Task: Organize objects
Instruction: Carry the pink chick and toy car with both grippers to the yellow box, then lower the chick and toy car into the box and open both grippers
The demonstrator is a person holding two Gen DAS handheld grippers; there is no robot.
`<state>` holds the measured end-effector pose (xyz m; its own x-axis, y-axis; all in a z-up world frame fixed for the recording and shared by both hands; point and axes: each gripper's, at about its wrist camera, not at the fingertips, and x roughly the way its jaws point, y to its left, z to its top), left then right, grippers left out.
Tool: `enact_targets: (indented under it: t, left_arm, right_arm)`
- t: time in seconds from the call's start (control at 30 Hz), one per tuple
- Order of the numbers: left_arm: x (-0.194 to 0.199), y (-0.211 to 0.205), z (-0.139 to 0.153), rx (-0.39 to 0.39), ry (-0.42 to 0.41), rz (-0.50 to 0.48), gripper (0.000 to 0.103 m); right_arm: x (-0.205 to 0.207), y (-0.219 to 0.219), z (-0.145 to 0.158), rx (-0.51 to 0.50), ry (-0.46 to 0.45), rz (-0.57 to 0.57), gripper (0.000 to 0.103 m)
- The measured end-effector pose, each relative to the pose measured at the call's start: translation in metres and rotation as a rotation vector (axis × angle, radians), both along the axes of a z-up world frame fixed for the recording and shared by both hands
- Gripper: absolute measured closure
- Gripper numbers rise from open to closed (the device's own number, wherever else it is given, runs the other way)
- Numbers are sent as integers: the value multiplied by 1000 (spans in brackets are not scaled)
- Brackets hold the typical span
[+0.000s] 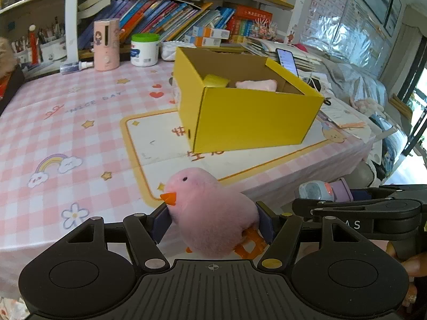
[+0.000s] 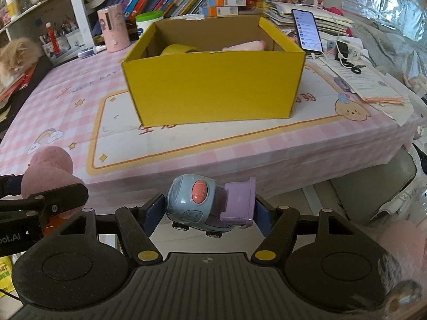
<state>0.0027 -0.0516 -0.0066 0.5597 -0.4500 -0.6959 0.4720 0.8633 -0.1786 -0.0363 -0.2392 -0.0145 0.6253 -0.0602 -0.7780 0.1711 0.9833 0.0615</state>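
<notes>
Table [image 2: 240, 144] under pink checked cloth [image 1: 66, 122]; yellow box [image 2: 213, 88] on it.

Both cameras sit low behind their own gripper and look forward and down over the worktop edge. Both see the yellow box [image 1: 248, 106] [image 2: 213, 80], the right view more frontally.

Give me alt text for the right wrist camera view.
The right gripper holds a blue and purple toy car short of a pink checked table. On the table stands an open yellow box.
</notes>
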Motion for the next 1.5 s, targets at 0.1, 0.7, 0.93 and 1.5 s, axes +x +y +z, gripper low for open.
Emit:
enact_targets:
  t: [0.1, 0.7, 0.93, 1.5]
  left_arm:
    - [4, -10, 0, 1, 2, -4, 37]
    - [29, -54, 7, -6, -33, -1, 37]
    - [42, -73, 23, -61, -107, 11, 37]
    - [113, -121, 48, 26, -223, 120, 36]
  right_arm:
    - [4, -10, 0, 0, 1, -3, 36]
    - [39, -54, 4, 3, -11, 29, 36]
    - [57, -72, 19, -30, -75, 60, 36]
    - [133, -110, 67, -139, -340, 202, 36]
